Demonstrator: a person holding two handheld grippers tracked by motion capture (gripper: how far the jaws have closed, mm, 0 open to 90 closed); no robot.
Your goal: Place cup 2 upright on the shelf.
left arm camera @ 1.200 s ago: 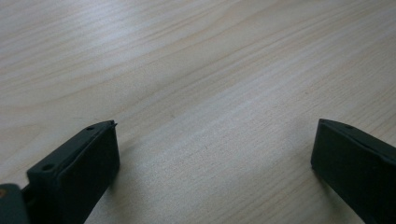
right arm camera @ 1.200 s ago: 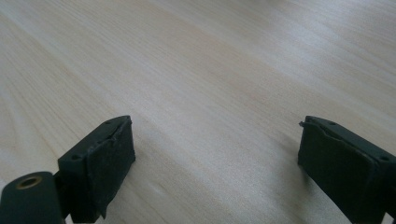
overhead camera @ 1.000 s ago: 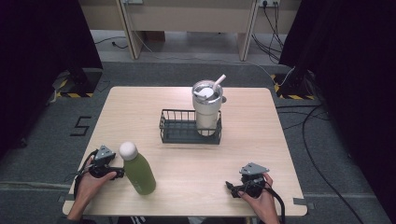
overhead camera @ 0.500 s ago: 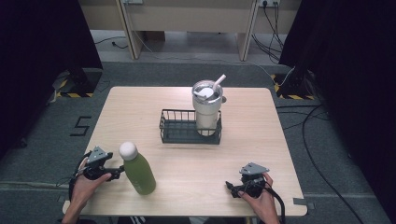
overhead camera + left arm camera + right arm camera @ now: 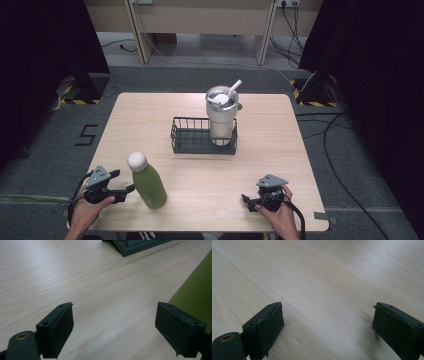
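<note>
One green bottle [image 5: 148, 182] with a white cap stood upright on the pale wooden surface [image 5: 150, 125], near its front left corner. The left tongs [image 5: 123, 182] lay just to its left, held low over the surface in the person's left hand [image 5: 90, 207], with the jaws spread apart and nothing between them; the nearer jaw tip was close beside the bottle's lower body, though whether it touched could not be told from above. In the left gripper view the bottle's green side [image 5: 196, 302] rose just beyond the right-hand jaw, outside the gap, and bare wood showed between the jaws. One dark wire basket [image 5: 192, 141] sat at the middle of the surface, well apart from the bottle, and one cream tumbler [image 5: 221, 120] with a lid and a straw stood upright inside its right end. Open wood lay between bottle and basket, with nothing standing in the way. The right tongs [image 5: 248, 201] rested near the front right edge in the right hand [image 5: 277, 215], well apart from everything else, their jaws likewise standing wide over bare wood [image 5: 327, 290]. Counted: one bottle, one basket, one tumbler, two tongs.
</note>
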